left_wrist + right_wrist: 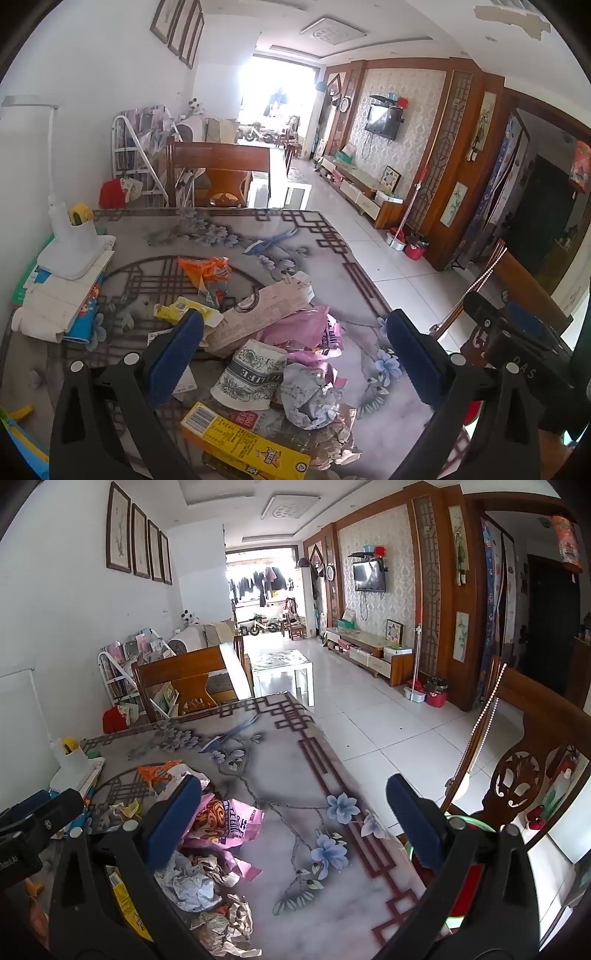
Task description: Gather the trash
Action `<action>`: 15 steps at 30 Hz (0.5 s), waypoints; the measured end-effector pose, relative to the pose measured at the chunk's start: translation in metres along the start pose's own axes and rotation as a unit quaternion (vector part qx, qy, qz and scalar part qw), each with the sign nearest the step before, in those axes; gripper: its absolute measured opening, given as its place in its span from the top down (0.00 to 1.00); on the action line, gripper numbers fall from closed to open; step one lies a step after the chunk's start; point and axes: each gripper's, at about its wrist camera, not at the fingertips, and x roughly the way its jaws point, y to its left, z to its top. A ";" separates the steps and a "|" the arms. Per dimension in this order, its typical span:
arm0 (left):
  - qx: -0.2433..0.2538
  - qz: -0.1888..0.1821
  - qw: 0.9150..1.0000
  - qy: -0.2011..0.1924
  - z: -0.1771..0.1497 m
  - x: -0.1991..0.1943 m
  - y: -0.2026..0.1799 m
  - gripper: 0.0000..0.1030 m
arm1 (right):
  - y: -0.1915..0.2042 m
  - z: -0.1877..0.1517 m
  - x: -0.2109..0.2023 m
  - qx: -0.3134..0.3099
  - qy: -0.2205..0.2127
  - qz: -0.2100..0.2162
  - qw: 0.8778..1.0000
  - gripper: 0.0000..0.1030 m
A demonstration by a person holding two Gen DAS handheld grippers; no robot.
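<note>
A heap of trash lies on the flower-patterned table (332,258): an orange wrapper (207,269), a yellow wrapper (184,310), a long cardboard carton (266,317), a pink bag (306,328), a squashed paper cup (251,373), crumpled grey paper (310,398) and a yellow box (243,439). My left gripper (293,325) hangs open above the heap, holding nothing. My right gripper (293,794) is open too, over the bare cloth just right of the pink bag (236,823) and crumpled paper (192,882).
A white lamp base (74,240) stands on stacked books (62,302) at the table's left edge. One wooden chair (218,173) is at the far end, another (524,775) at the right side. Tiled floor (388,720) lies beyond the right edge.
</note>
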 end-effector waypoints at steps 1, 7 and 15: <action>0.001 -0.001 1.000 0.001 0.000 0.000 0.000 0.08 | 0.000 0.000 0.000 0.000 0.000 -0.001 1.000 0.04; 0.002 -0.002 1.000 0.000 0.001 0.000 -0.003 0.08 | -0.004 0.001 -0.003 0.003 0.000 -0.003 1.000 0.04; 0.003 -0.005 1.000 0.005 -0.005 0.001 -0.004 0.08 | -0.004 0.000 -0.003 0.007 0.002 -0.007 1.000 0.04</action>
